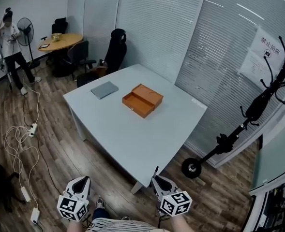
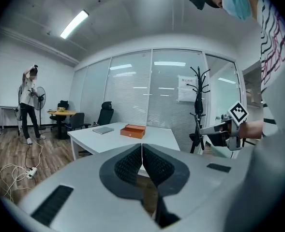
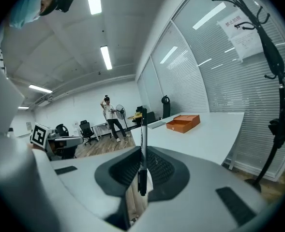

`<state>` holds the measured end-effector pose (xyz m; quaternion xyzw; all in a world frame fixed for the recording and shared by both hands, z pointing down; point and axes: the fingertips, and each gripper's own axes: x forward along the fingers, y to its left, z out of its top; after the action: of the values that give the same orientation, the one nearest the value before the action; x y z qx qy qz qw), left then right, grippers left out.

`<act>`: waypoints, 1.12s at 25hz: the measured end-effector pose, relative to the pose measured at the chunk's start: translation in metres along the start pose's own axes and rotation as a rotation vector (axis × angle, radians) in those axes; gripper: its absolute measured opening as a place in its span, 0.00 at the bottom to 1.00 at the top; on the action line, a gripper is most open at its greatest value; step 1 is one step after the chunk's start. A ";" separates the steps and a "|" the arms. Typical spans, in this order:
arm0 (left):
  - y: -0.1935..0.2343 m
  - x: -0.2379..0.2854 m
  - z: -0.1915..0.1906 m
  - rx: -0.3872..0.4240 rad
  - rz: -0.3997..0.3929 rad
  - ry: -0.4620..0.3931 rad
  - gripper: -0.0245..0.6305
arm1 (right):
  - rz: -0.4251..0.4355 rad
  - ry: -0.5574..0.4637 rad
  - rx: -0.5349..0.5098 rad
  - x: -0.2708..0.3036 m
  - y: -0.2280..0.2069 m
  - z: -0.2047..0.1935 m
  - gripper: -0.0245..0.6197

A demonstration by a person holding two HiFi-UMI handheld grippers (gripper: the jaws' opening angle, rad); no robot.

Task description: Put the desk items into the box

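Note:
An open orange box (image 1: 142, 100) lies near the middle of the white table (image 1: 132, 139), with a grey notebook (image 1: 104, 89) to its left. Both grippers hang off the table's near corner, over the wooden floor. My right gripper (image 1: 156, 179) is shut on a black-and-white pen (image 3: 142, 129) that stands upright between its jaws (image 3: 142, 151); the box (image 3: 183, 123) shows far ahead across the table. My left gripper (image 1: 85, 180) is shut with nothing in it (image 2: 142, 148); the box (image 2: 133, 130) and notebook (image 2: 103, 129) lie well beyond it.
A black coat rack on wheels (image 1: 251, 112) stands right of the table by the blinds. Black office chairs (image 1: 114, 52) sit behind the table. White cables and power strips (image 1: 21, 144) trail over the floor at left. A person (image 1: 10, 42) stands by a fan far left.

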<state>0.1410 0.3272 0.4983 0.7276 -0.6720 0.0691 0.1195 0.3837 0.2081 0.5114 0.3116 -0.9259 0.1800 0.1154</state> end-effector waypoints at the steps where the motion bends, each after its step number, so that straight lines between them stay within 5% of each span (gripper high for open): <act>1: 0.003 0.001 -0.001 0.005 -0.002 0.001 0.07 | 0.009 -0.003 0.002 0.004 0.001 0.002 0.13; 9: 0.064 0.032 0.006 -0.041 -0.035 -0.012 0.07 | -0.040 -0.014 0.039 0.049 0.012 0.018 0.13; 20: 0.196 0.076 0.049 0.027 -0.144 -0.006 0.07 | -0.183 -0.136 0.108 0.148 0.044 0.073 0.13; 28: 0.261 0.097 0.057 0.059 -0.190 0.013 0.07 | -0.261 -0.178 0.154 0.191 0.058 0.078 0.13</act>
<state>-0.1138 0.2013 0.4894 0.7907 -0.5969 0.0819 0.1084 0.1910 0.1178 0.4877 0.4518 -0.8675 0.2058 0.0312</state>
